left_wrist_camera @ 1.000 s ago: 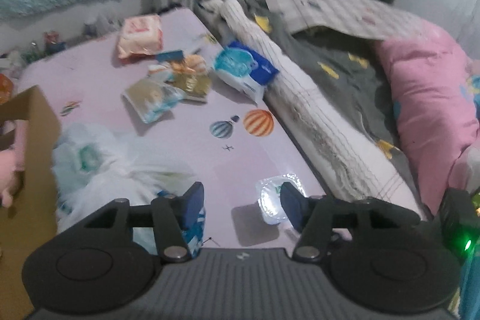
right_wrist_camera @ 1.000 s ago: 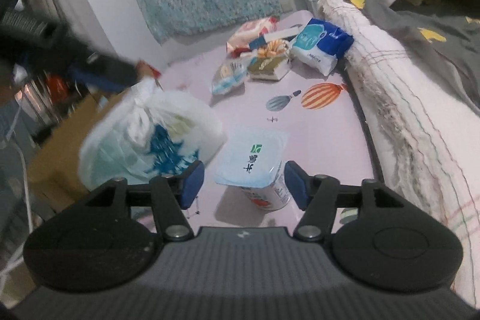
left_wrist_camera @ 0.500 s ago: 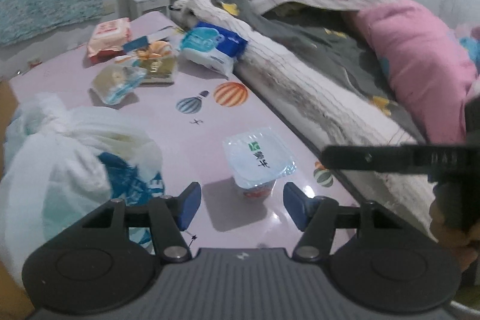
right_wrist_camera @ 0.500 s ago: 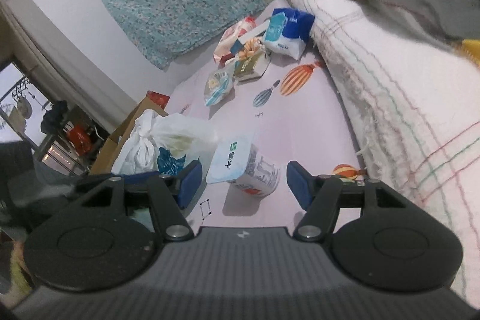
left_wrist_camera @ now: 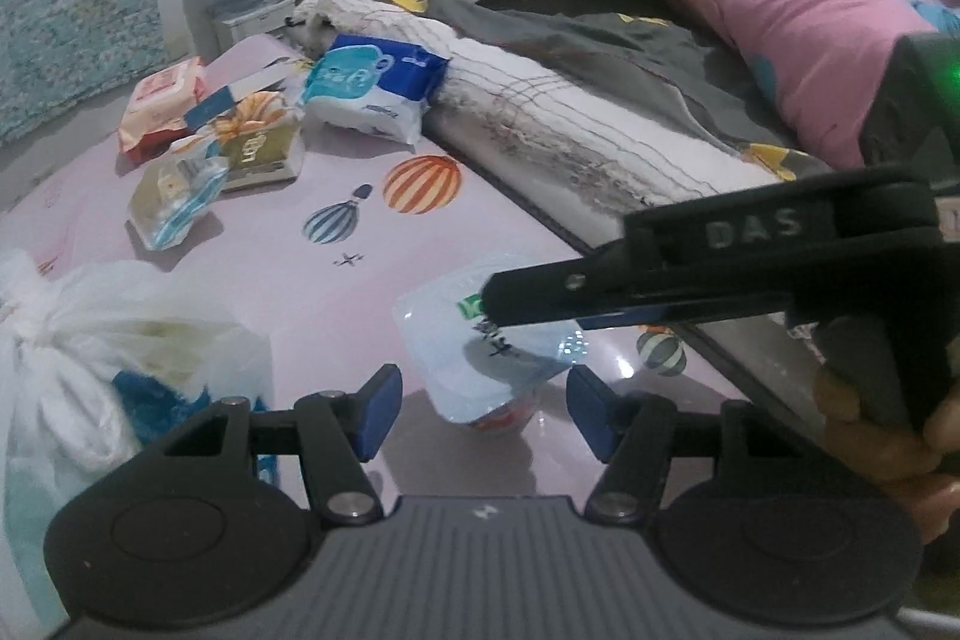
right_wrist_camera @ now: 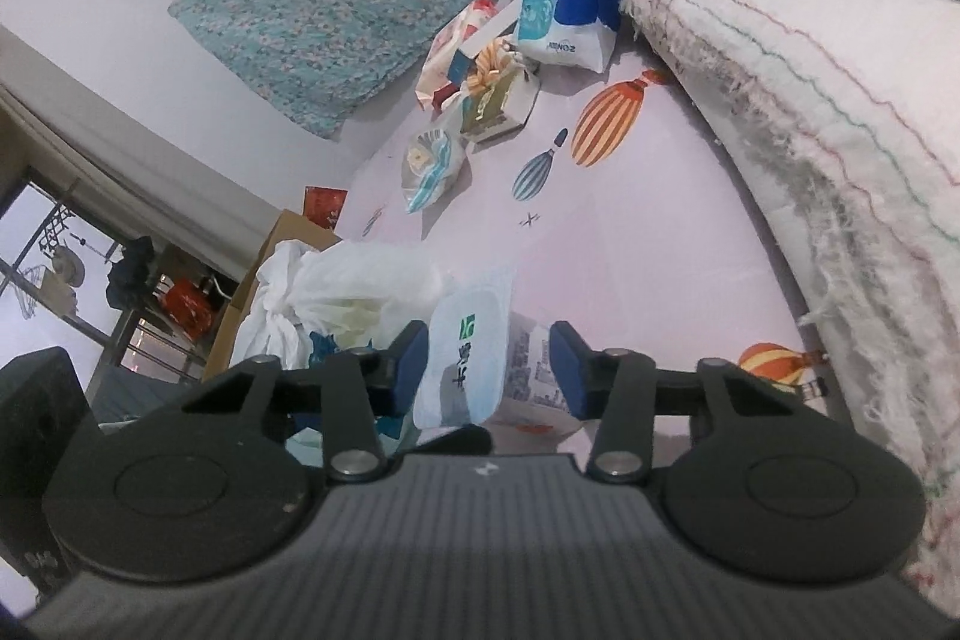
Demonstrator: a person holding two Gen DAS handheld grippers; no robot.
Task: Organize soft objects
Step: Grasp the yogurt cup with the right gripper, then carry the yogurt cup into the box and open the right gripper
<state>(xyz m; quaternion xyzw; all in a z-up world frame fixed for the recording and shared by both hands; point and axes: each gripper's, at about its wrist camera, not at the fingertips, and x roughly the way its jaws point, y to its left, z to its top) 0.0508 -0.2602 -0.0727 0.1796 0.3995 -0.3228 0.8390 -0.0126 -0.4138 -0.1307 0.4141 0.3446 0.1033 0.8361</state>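
Right hand-held gripper [right_wrist_camera: 489, 370]: jaws have just been closing around the small white plastic cup with a sealed foil lid [right_wrist_camera: 480, 370], which stands on the pink balloon-print table [left_wrist_camera: 372, 214]; pads at its sides, firm contact not clear. Left hand-held gripper [left_wrist_camera: 480, 406]: jaws apart, empty, just short of the same cup. Beside it, a knotted white plastic bag [left_wrist_camera: 102, 340]. Farther off, loose tissue and wipe packets [left_wrist_camera: 372, 88] still scattered, so sorting looks barely begun. A second earlier the right jaws stood wider and the left sat higher.
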